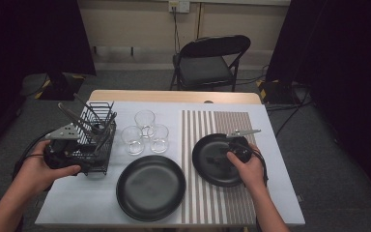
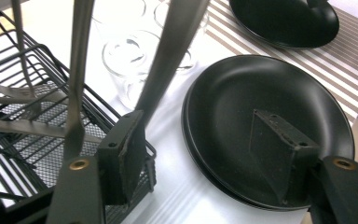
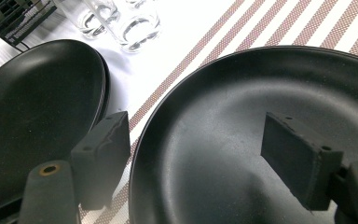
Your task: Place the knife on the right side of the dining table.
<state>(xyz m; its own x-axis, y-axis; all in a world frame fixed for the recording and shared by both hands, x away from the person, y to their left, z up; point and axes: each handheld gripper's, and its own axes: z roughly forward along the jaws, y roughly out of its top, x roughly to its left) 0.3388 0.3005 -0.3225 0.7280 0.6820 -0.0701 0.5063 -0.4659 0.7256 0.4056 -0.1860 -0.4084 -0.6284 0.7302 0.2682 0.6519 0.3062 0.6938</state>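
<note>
My left gripper (image 1: 91,146) (image 2: 198,126) hangs over the front edge of a black wire cutlery rack (image 1: 101,162) (image 2: 14,140), jaws open. A metal utensil handle (image 2: 170,51) leans up against the inner side of its left jaw; the other jaw stands well away from it. Several more metal utensils (image 1: 72,116) stick out of the rack. My right gripper (image 1: 218,159) (image 3: 198,126) is open and straddles the near rim of a black plate (image 1: 207,145) (image 3: 242,154) on the striped mat (image 1: 244,123), one jaw outside the rim and one over the plate. A second black plate (image 1: 150,187) (image 2: 242,93) lies in the middle.
Three clear glasses (image 1: 145,131) stand bunched between the rack and the striped mat. A white cloth (image 1: 82,203) covers the table's left part. A black folding chair (image 1: 212,63) stands beyond the far edge, and cables trail across the floor.
</note>
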